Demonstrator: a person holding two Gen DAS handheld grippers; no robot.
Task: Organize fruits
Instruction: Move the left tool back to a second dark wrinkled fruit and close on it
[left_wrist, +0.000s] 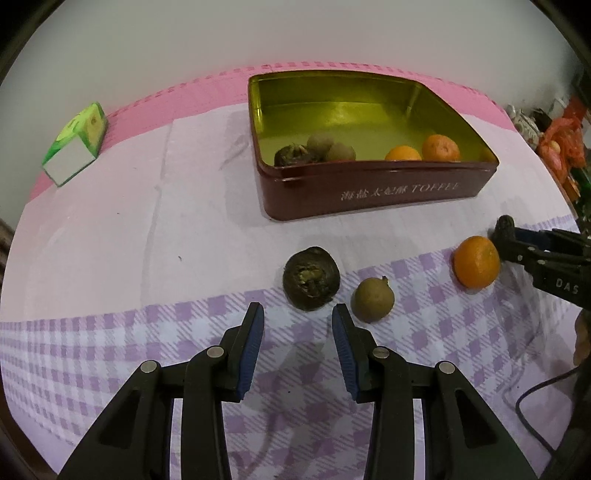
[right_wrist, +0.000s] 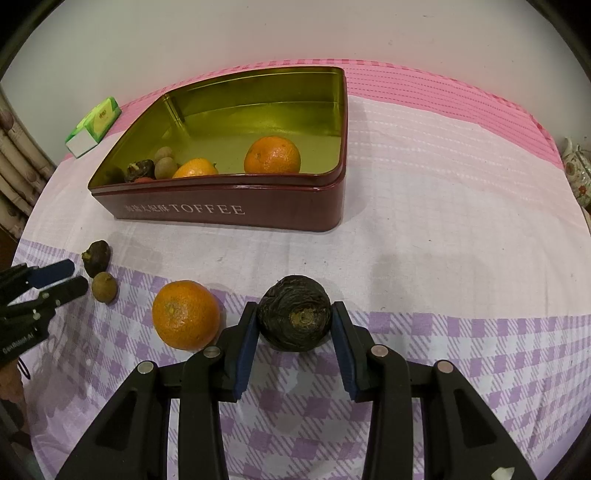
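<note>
Lilac-checked cloth over table (right_wrist: 461, 258); maroon toffee tin (right_wrist: 236, 212) holding five fruits; loose round orange mandarin (right_wrist: 185, 314); dark wrinkled fruit (right_wrist: 294, 312) between right gripper (right_wrist: 294, 321) pads, contact unclear; left gripper (left_wrist: 297, 325) wide, empty.

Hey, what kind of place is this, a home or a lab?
Most likely a home, on a table or similar surface. A pink and lilac checked cloth covers it, a toffee tin reused for fruit sits on top beside a tissue box, and a floral china teapot stands at the edge.
</note>
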